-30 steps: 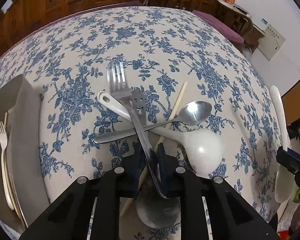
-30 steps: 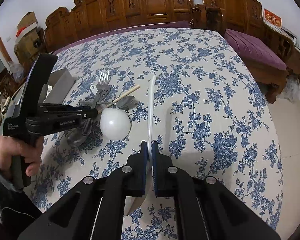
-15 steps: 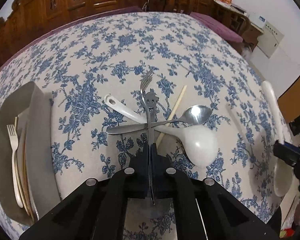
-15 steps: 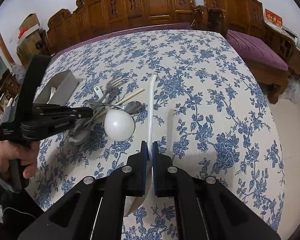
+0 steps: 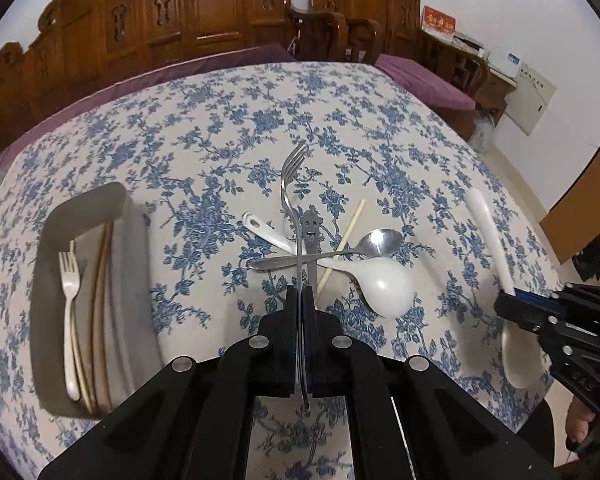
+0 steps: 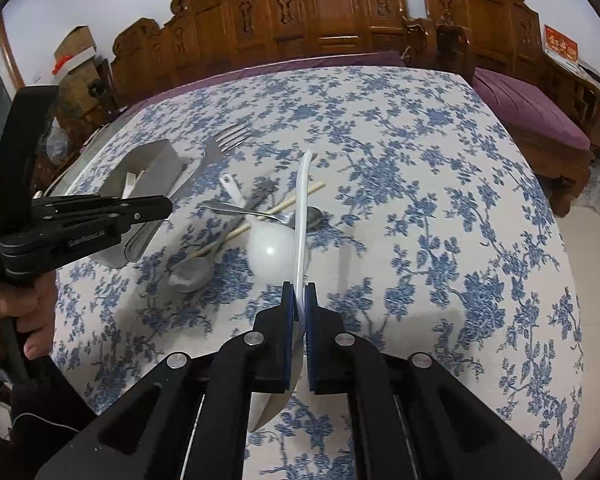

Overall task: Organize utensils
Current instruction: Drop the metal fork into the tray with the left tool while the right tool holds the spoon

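Where the left gripper (image 5: 302,304) clamps the steel fork (image 5: 290,184) edge-on, its handle end is lost between the black fingers, tines raised above the crossed pile: white ladle (image 5: 384,286), metal spoon (image 5: 374,242), wooden chopstick (image 5: 346,240), smiley-face metal handle (image 5: 311,226). Right gripper (image 6: 299,300) is clenched on a long white plastic spoon (image 6: 302,208), bowl half hidden under the fingers in its own view; only the left view shows that bowl (image 5: 520,356), plus the grey tray's (image 5: 50,240) contents, a white fork (image 5: 69,280) and chopsticks. Blue-floral tablecloth (image 6: 440,200) is bare beyond and right of the pile.
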`<state>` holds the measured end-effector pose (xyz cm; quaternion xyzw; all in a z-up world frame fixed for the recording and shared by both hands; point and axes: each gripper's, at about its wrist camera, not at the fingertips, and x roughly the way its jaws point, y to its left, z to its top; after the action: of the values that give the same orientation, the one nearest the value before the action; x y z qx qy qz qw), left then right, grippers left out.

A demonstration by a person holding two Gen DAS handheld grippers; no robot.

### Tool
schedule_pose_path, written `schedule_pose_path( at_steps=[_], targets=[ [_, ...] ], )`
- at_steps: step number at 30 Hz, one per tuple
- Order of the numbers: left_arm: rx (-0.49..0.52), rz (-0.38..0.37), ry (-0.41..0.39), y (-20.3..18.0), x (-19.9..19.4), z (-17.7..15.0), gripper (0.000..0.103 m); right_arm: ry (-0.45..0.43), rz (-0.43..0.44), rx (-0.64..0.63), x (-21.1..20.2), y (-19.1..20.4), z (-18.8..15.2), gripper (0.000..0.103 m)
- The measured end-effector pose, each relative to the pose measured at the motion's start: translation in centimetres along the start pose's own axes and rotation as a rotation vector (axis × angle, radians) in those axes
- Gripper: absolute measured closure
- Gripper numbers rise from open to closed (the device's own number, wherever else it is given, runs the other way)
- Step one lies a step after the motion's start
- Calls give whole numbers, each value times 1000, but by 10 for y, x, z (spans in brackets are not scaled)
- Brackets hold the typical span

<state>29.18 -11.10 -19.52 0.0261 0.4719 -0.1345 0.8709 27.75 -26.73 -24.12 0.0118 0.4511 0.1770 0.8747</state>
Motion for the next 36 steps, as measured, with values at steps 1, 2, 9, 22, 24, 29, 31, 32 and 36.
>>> schedule_pose_path(
  at_steps=[1, 2, 9, 22, 24, 29, 31, 32, 36],
  targets=[
    [-1, -2, -3, 1, -3, 0, 101, -1, 1, -5, 0, 3, 1, 97],
    [-4, -4, -9, 3, -8, -1, 101, -3, 5, -11, 0, 6, 2, 97],
    [-5, -5, -58, 19, -40, 1, 101, -14, 23, -52, -1, 33, 16, 97],
    [-62, 10, -102, 76, -74, -3, 101, -32, 41, -125, 4, 95, 57, 97],
    [-77, 17, -99, 87, -76, -6, 101, -29, 45, -135, 8, 105, 60, 97],
    [-94, 35, -82, 112, -76, -13, 101, -22, 57, -156, 17, 128, 70, 97],
    [-103, 42, -77, 121, -74, -15, 101, -18, 58, -162, 21, 134, 74, 97],
    [-109, 43, -74, 126, -73, -16, 101, -16, 57, -166, 23, 137, 76, 97],
    [-134, 45, -55, 142, -66, -22, 101, -5, 60, -179, 29, 149, 81, 97]
  ],
)
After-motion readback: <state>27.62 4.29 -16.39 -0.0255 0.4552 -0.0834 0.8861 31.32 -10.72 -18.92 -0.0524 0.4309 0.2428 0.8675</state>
